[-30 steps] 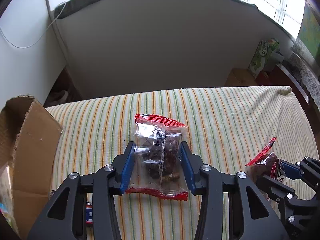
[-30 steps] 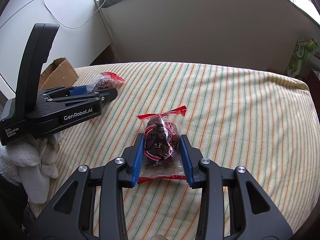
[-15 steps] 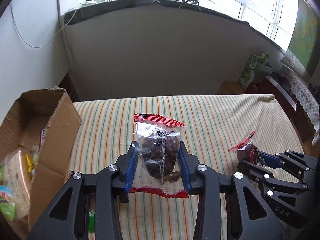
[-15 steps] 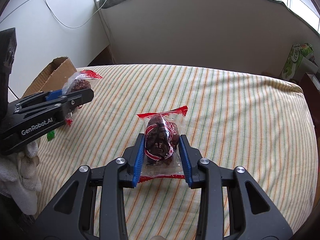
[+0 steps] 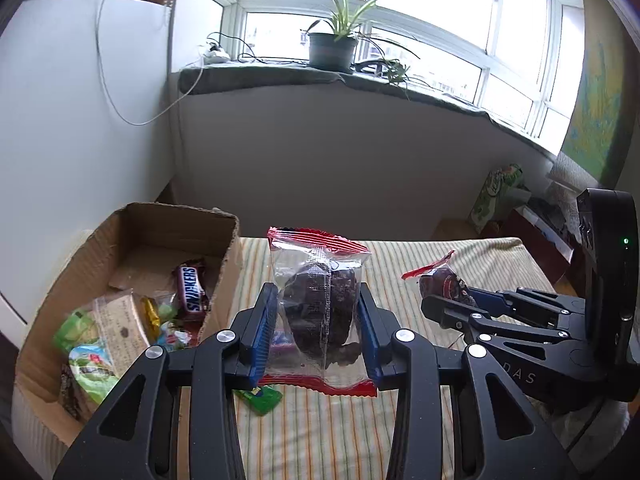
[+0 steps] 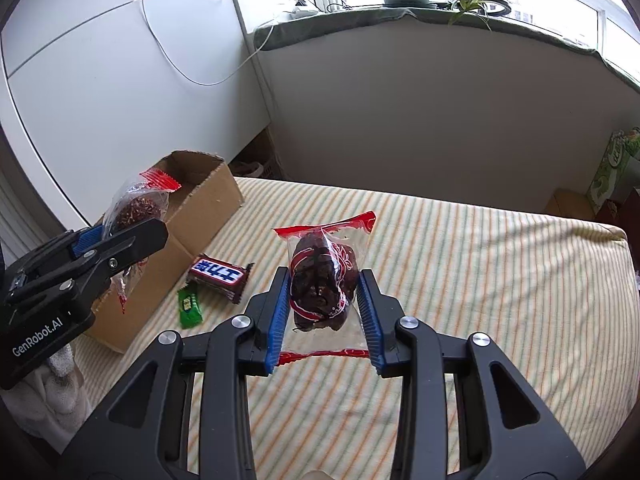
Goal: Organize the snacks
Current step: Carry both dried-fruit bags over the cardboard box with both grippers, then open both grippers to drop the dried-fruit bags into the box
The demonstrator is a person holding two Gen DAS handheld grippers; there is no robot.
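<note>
**A:** So, start with the big change: the cardboard box (image 5: 132,264) is now open to your left wrist view, and you can look right down into it. A second ago you saw only its outer flap at the edge. Both your hands have come up off the striped bedcover (image 6: 480,264) and swung toward the box.

**B:** And the grippers?

**A:** Your left gripper (image 5: 318,330) is clenched on a clear snack packet with red ends (image 5: 320,304); the blue pads press its sides, and it hangs above the bedcover just beside the box's near wall. It closed a little tighter on the packet during the lift. Your right gripper (image 6: 326,320) is likewise clamped on its own red-ended packet of dark pieces (image 6: 322,280), held over the middle of the bedcover, well apart from the box.

**B:** What does that mean for the job?

**A:** Both picks look secure, so you are in the carry stage, I judge. The box already holds a Snickers bar (image 5: 192,288) and several green wrappers. Smaller things wait outside it: a brown chocolate bar (image 6: 218,274) and a small green sweet (image 6: 190,306) lie on the bedcover close by the box's wall.
</note>
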